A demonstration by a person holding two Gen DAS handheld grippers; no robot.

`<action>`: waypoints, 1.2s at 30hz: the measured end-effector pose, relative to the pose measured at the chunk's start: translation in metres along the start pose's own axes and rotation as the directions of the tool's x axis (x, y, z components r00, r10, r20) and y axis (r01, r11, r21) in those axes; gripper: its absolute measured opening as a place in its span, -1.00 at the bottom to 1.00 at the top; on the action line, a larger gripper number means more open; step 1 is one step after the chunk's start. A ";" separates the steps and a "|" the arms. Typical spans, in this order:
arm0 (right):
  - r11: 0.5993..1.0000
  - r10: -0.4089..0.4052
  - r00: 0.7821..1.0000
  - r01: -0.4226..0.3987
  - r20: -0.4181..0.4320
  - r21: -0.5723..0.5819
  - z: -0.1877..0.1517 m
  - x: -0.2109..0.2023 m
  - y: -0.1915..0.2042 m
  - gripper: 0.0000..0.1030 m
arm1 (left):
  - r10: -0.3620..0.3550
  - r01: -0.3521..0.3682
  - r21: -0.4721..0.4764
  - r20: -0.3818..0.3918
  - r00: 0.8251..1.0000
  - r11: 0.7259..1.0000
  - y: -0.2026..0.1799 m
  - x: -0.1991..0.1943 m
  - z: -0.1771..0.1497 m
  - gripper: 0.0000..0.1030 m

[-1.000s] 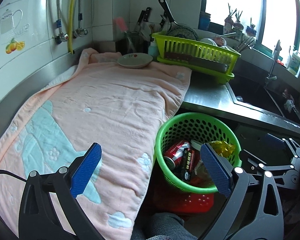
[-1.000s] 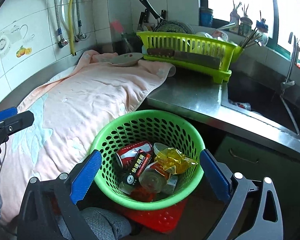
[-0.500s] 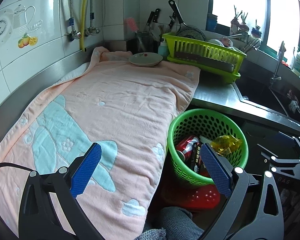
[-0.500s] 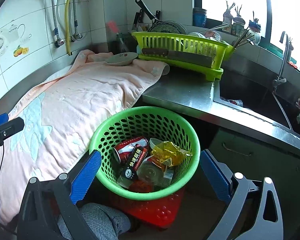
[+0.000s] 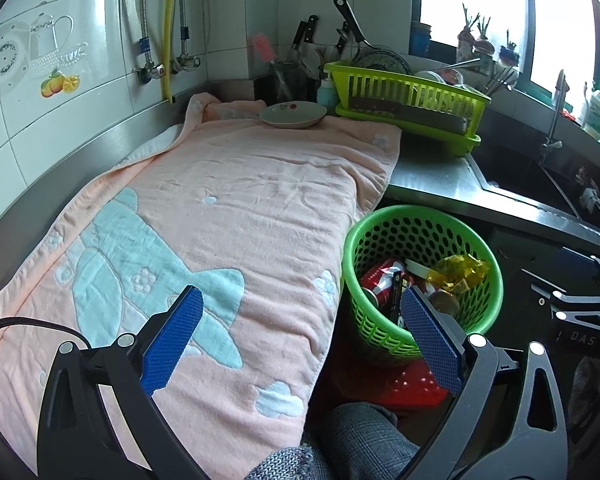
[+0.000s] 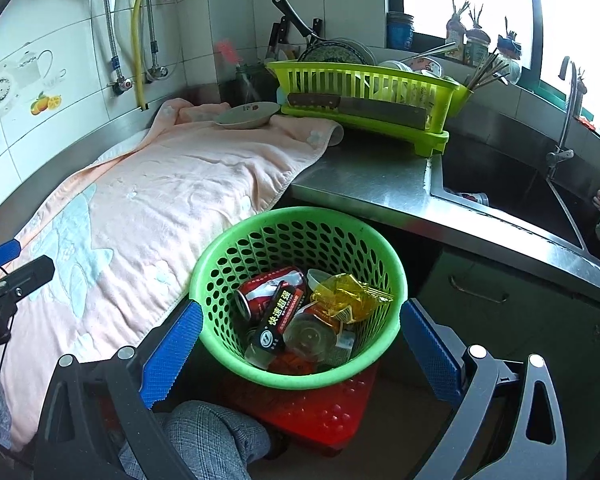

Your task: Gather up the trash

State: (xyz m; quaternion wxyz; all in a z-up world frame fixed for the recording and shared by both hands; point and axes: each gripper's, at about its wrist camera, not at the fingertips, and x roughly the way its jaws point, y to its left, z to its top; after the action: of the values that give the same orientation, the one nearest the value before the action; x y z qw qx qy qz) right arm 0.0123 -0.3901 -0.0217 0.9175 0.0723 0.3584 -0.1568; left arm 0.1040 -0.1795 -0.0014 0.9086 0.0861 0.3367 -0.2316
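Both sets of tongs are gaping wide right now, nothing between the blue pads on either one. The left gripper (image 5: 300,344) is hanging over the near end of the pink towel (image 5: 236,216), which is lying spread along the steel counter (image 6: 364,180). The right gripper (image 6: 300,344) is hovering just above the green basket (image 6: 384,248), its fingers framing the rim from either side without touching it.

The trash is sitting down inside that basket: a crushed red can (image 6: 270,286), a black packet with Chinese lettering (image 6: 278,320) leaning across it, a crumpled yellow wrapper (image 6: 348,294) on top towards the right, and a clear round lid or cup (image 6: 310,334) beneath. More scraps are lying underneath, too jumbled to name. The basket is standing on a red stool (image 6: 320,412), tucked against the hanging edge of the towel and below the counter's lip.

At the far end of the towel a shallow plate (image 5: 293,114) is resting, just beside the lime dish rack (image 5: 412,96), and a cleaver (image 6: 360,106) is lying along the rack's front. Someone's grey checked knee (image 6: 204,436) is showing at the bottom, close to the stool.
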 end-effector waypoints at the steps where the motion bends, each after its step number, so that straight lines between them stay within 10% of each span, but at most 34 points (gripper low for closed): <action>1: 1.000 0.000 1.000 0.000 0.001 -0.002 0.000 0.000 0.001 0.86 | 0.002 -0.002 -0.001 -0.002 1.000 1.000 0.001 0.000 -0.001 0.90; 36: 1.000 0.010 1.000 -0.010 -0.004 0.010 -0.001 0.004 0.002 0.86 | 0.010 -0.010 -0.009 -0.016 1.000 1.000 -0.002 0.003 -0.002 0.90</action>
State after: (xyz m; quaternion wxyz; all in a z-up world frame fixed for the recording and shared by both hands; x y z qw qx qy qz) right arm 0.0154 -0.3886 -0.0247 0.9171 0.0790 0.3592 -0.1538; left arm 0.1039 -0.1816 -0.0050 0.9076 0.0854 0.3443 -0.2246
